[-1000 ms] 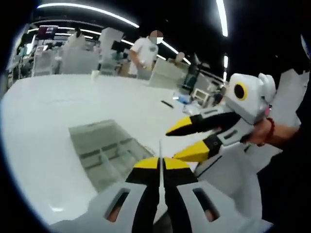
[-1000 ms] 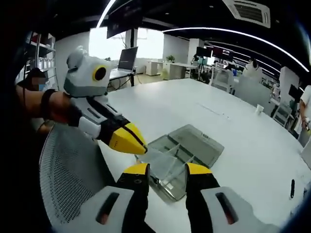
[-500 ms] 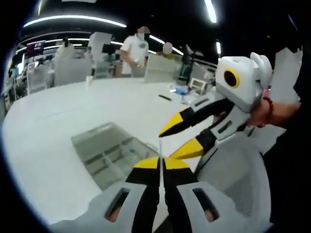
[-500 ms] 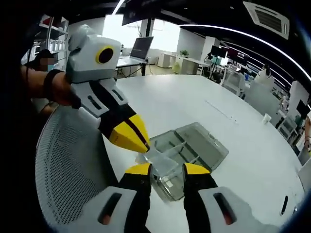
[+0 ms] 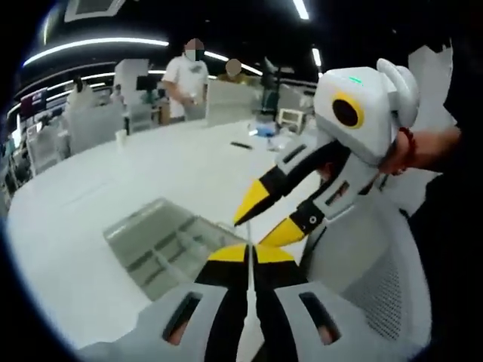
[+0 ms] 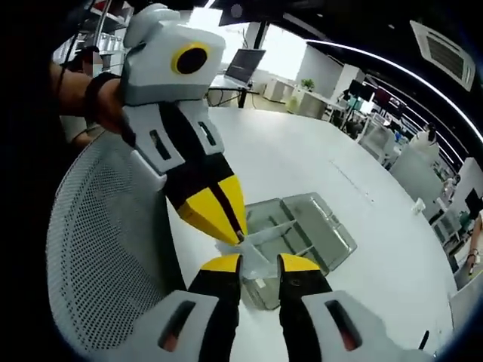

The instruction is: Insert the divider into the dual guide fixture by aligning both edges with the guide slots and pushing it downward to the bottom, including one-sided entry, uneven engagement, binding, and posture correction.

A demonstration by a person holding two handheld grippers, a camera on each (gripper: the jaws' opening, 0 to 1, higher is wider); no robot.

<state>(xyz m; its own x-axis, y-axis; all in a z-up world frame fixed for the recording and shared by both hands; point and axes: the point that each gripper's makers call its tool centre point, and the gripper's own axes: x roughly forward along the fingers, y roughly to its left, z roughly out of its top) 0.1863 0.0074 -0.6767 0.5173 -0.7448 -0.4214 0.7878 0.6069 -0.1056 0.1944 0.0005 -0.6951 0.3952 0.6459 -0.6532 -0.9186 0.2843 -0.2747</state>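
Observation:
My left gripper (image 5: 250, 253) is shut on a thin clear divider (image 5: 249, 235), seen edge-on between its yellow tips. The right gripper (image 5: 256, 226) comes in from the right, its jaws apart on either side of the divider's far end. In the right gripper view, my right gripper (image 6: 259, 260) stands open with the clear divider (image 6: 253, 253) between its tips. The left gripper (image 6: 240, 235) reaches down from the upper left, clamped on that sheet. The clear compartment fixture (image 5: 162, 241) lies on the white table (image 5: 90, 181) below and behind both grippers, also the fixture (image 6: 306, 226).
A white mesh chair back (image 6: 98, 249) is close under the grippers, chair back (image 5: 362, 279). Each hand grips its tool's handle. People (image 5: 185, 75) stand past the table's far side. A cup (image 5: 121, 137) and a dark pen (image 5: 241, 145) lie far off on the table.
The two grippers have drawn closer together. The right gripper's jaws now straddle the divider's end and their gap looks narrower. The left gripper stays shut on the divider.

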